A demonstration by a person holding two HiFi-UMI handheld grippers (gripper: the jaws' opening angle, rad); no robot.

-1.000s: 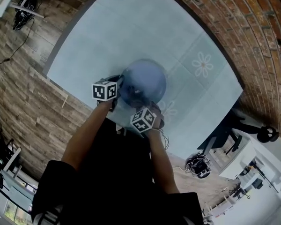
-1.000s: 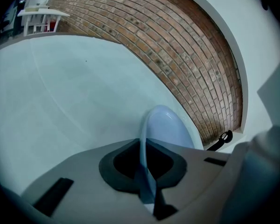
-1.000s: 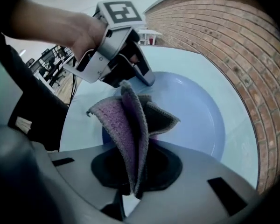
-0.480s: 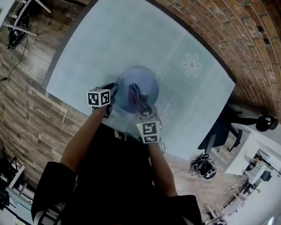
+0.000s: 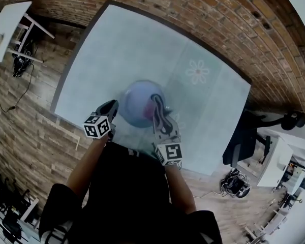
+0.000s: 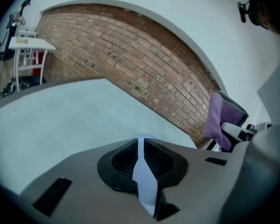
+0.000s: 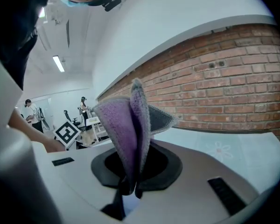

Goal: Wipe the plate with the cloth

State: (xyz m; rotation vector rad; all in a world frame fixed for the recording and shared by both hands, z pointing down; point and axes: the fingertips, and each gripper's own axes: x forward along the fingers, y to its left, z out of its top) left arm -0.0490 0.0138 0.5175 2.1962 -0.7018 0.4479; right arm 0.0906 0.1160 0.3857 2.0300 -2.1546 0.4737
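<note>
A pale blue plate (image 5: pixel 137 111) is over the light blue table (image 5: pixel 122 50). My left gripper (image 5: pixel 111 108) is shut on its left rim; in the left gripper view the thin plate edge (image 6: pixel 144 181) runs between the closed jaws (image 6: pixel 141 146). My right gripper (image 5: pixel 160 115) is shut on a purple cloth (image 5: pixel 155 104) lying against the right part of the plate. In the right gripper view the folded cloth (image 7: pixel 126 125) stands up from the shut gripper (image 7: pixel 129 176). The cloth (image 6: pixel 221 120) also shows at the right of the left gripper view.
A brick wall (image 5: pixel 218 29) borders the far side of the table. Wooden floor (image 5: pixel 30 111) lies to the left, with a white side table (image 5: pixel 5 29) at the far left. A dark chair (image 5: pixel 254 131) and desks stand at the right.
The right gripper has carried the cloth from the plate's near edge up onto its right part. Both marker cubes sit lower in the view, and the head camera has shifted.
</note>
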